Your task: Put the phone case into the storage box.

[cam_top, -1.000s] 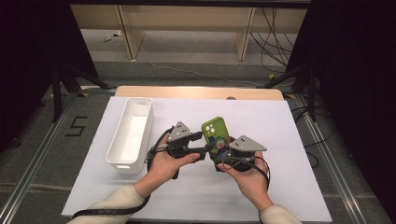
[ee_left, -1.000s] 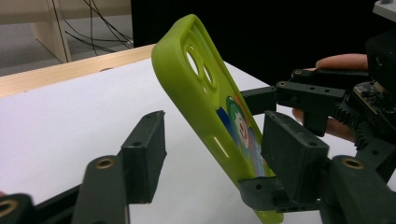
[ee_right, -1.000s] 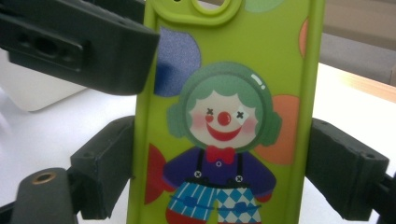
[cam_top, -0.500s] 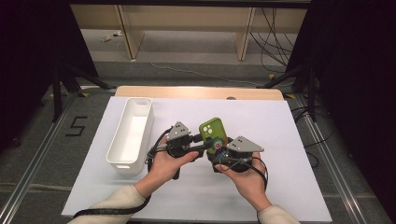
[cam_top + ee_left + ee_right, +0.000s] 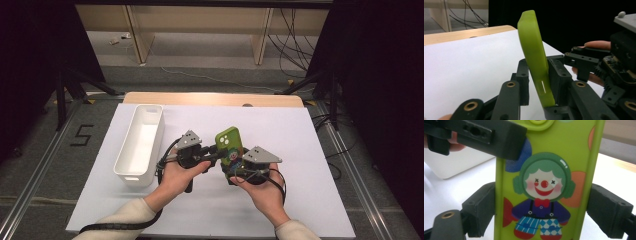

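A lime-green phone case [image 5: 229, 145] with a clown picture [image 5: 544, 185] is held upright above the white table sheet. My right gripper [image 5: 236, 171] grips it across its width near the lower end, one pad on each long edge [image 5: 541, 212]. My left gripper [image 5: 216, 150] comes in from the left, and its jaws have just been closing with the case between them. Its pads now pinch the case's thin edge [image 5: 537, 75] front and back. One of its fingers [image 5: 499, 137] lies across the printed face. The case's top [image 5: 529, 22] rises above both jaws.
A long white bin [image 5: 124, 167] stands on the left part of the white sheet [image 5: 305, 150]. A wooden table edge [image 5: 210, 98] runs along the back. Black stand legs [image 5: 75, 85] and cables lie on the floor beyond.
The left gripper's jaws have closed onto the case's left edge. Both hands and the case have stayed in place.
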{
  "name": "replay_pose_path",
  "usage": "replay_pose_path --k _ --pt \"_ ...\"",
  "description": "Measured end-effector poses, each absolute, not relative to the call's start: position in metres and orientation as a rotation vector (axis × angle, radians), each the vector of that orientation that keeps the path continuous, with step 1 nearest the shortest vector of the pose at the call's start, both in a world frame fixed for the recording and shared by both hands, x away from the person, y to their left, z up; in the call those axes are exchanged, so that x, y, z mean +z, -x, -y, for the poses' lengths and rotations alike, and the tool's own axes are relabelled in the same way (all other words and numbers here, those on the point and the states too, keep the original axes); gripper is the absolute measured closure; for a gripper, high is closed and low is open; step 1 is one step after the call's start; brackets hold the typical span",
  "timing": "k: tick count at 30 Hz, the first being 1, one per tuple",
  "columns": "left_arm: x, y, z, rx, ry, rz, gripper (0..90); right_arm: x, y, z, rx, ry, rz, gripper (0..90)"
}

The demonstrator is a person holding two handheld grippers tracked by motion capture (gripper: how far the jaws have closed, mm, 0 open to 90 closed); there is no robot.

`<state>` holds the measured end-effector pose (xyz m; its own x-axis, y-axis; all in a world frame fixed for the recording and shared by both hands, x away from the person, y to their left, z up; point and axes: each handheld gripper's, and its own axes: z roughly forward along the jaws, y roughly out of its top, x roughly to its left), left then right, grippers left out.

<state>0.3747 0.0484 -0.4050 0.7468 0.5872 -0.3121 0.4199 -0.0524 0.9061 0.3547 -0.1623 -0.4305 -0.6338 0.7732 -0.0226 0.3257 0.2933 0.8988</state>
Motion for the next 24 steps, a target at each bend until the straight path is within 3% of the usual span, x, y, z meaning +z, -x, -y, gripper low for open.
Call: replay_pose_path --k 6,24 --pt "-0.403 -0.373 -0.047 0.139 -1.686 -0.769 76.8 -0.432 -0.355 0.162 1.317 -0.985 -2.111 15.6" --pt "-0.394 -0.379 -0.065 0.125 -1.734 -0.639 77.3 -0.426 -0.354 0.174 1.397 -0.904 -2.17 10.6"
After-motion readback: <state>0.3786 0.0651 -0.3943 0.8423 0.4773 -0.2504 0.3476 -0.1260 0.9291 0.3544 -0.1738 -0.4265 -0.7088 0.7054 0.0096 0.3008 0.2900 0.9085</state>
